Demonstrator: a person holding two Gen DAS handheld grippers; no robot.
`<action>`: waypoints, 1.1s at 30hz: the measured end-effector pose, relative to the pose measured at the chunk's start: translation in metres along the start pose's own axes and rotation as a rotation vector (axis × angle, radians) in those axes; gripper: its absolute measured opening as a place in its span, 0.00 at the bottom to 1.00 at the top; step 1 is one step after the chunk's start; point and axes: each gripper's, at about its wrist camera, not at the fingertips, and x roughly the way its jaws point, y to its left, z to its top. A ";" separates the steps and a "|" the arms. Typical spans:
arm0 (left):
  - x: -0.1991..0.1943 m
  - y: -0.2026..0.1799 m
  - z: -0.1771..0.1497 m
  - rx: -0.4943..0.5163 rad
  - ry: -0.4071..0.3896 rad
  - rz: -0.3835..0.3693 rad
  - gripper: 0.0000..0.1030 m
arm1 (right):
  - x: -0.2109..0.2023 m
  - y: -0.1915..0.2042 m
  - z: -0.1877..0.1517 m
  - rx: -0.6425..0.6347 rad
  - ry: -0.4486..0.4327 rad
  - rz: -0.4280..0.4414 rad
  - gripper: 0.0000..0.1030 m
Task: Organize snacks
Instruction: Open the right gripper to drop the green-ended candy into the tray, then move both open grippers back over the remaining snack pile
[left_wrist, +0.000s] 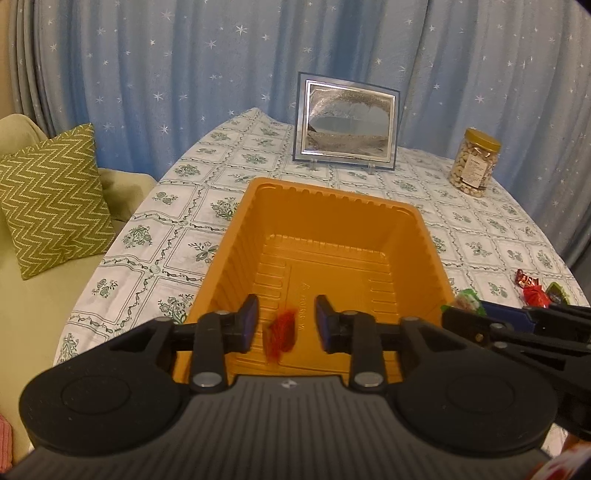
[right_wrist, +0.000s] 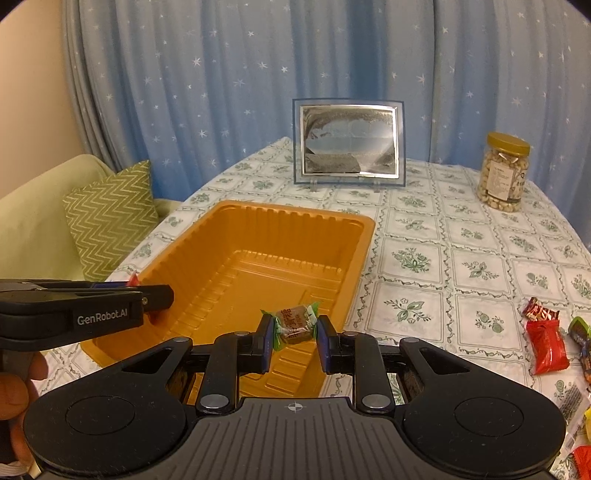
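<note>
An orange plastic tray (left_wrist: 236, 236) lies on the patterned tablecloth, and both grippers hover at its near end. In the left wrist view, a blurred red-wrapped candy (left_wrist: 282, 334) sits between the pads of my left gripper (left_wrist: 286, 325). The pads stand apart from it on both sides, so the gripper is open. My right gripper (right_wrist: 293, 339) is shut on a green-wrapped brown candy (right_wrist: 295, 323) above the tray's (right_wrist: 354, 251) near right corner. In the right wrist view, the left gripper (right_wrist: 162, 295) reaches in from the left over the tray. The right gripper (left_wrist: 476, 314) shows at the tray's right edge in the left wrist view.
A framed picture (left_wrist: 347, 123) stands at the back of the table, with a jar of nuts (left_wrist: 474, 162) to its right. Several loose wrapped snacks (right_wrist: 546, 339) lie on the cloth to the right of the tray. A sofa with a green zigzag cushion (left_wrist: 51, 199) is on the left.
</note>
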 end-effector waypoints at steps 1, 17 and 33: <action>0.000 0.000 0.001 0.001 0.000 0.001 0.31 | 0.000 -0.001 0.000 0.005 0.000 -0.001 0.24; -0.015 0.020 -0.003 -0.041 -0.013 0.038 0.36 | -0.003 0.007 0.002 0.006 -0.036 0.050 0.68; -0.045 0.003 -0.007 -0.043 -0.027 0.017 0.47 | -0.053 -0.019 -0.006 0.057 -0.129 -0.010 0.72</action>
